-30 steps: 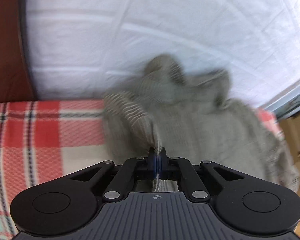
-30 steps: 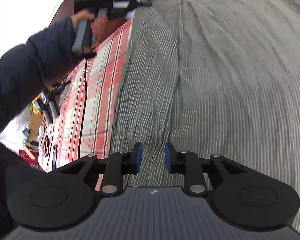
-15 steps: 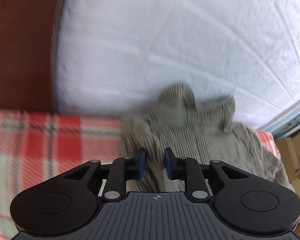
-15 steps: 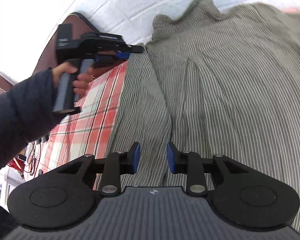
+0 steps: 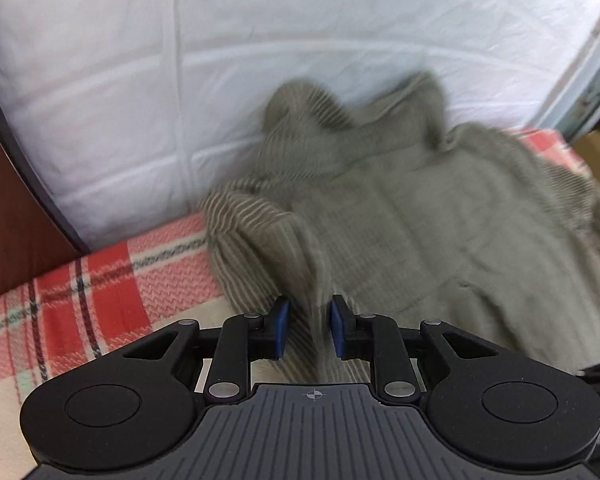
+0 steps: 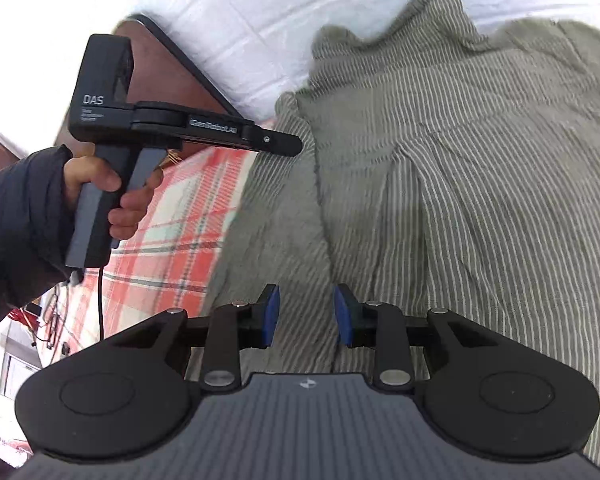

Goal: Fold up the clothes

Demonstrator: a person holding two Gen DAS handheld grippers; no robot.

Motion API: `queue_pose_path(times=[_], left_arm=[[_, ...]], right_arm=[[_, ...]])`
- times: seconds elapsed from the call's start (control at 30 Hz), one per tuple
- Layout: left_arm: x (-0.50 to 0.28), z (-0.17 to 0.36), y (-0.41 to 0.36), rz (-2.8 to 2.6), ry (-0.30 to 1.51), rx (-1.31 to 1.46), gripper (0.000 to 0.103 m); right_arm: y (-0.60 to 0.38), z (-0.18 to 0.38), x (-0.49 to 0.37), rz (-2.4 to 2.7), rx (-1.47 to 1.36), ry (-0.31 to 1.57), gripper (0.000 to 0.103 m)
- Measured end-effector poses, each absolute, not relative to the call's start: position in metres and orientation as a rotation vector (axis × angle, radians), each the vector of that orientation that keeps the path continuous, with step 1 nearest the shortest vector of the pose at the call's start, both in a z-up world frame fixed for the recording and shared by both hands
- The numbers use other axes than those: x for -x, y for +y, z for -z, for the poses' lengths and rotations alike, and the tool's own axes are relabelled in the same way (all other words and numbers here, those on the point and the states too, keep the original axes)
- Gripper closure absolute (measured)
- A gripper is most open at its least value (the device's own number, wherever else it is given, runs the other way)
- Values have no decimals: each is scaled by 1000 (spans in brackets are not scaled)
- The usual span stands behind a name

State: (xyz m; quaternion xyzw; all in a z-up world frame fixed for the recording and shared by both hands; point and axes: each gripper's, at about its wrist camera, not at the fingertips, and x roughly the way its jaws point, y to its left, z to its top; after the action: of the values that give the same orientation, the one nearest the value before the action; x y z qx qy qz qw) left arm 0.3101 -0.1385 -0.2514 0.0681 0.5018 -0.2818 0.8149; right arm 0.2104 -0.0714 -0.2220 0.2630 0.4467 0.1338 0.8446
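Left wrist view: the left hand-held gripper (image 5: 309, 330) sits nearest the lens, its two blue pads (image 5: 281, 328) spread apart with a gap between them. A ridge of grey striped cloth shows in that gap, blurred; neither pad presses on it. One garment is counted, a grey-green striped shirt (image 5: 420, 216), lying crumpled on a red, white and pale green plaid blanket (image 5: 112, 292). The shirt's near left edge is rolled over in one thick fold. Its far part bunches up in two humps against a white quilted panel (image 5: 180, 80) that rises behind the bed. A dark brown board (image 5: 4, 216) shows at the left edge.

Right wrist view: the right hand-held gripper (image 6: 306, 316) is nearest, two blue pads (image 6: 271, 316) parted, with the shirt (image 6: 480, 200) lying below the gap and nothing pinched. The shirt fills the right and middle of the picture, thin pale stripes running along it, with one long crease up the centre. Its left edge overlaps the plaid blanket (image 6: 188, 216). Farther off on the left, one hand (image 6: 116, 192) in a dark puffy sleeve (image 6: 16, 224) grips the pistol handle of the left hand-held gripper (image 6: 290, 145), whose tip reaches the shirt's upper left edge; from this side its fingers read as one dark bar. A thin black cable (image 6: 100, 300) hangs from the handle. Beyond lies the white panel (image 6: 260, 20).
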Motion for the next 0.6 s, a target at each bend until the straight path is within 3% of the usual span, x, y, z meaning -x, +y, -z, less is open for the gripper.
queue_pose_path(times=[0.03,0.07,0.1,0.2,0.27,0.33,0.5,0.6], left_arm=[[-309,255,-137,598,1056,-135,64],[-309,256,-136,594,1047,-122,65],[-310,257,-134,589,1045,-110,79],[-310,255,-129,592,1045,-101,79],[-309,246,-127,565,1024,-112,74],[-304,231,-123,530,968,-119,52],[-281,190,-109,648,912,-30,54],[-262,195,-121,758,940,-118,54]], right_arm=[[-72,227,-214,-274,-562,964,90],[-73,232,-216,-252,-566,980,98],[-75,236,-216,-225,-577,983,99],[-84,245,-214,-175,-652,975,100],[-81,242,-212,-165,-640,971,100],[-79,234,-209,-149,-626,956,96],[-80,214,-191,-148,-678,877,95],[-72,207,-177,-198,-691,869,94]])
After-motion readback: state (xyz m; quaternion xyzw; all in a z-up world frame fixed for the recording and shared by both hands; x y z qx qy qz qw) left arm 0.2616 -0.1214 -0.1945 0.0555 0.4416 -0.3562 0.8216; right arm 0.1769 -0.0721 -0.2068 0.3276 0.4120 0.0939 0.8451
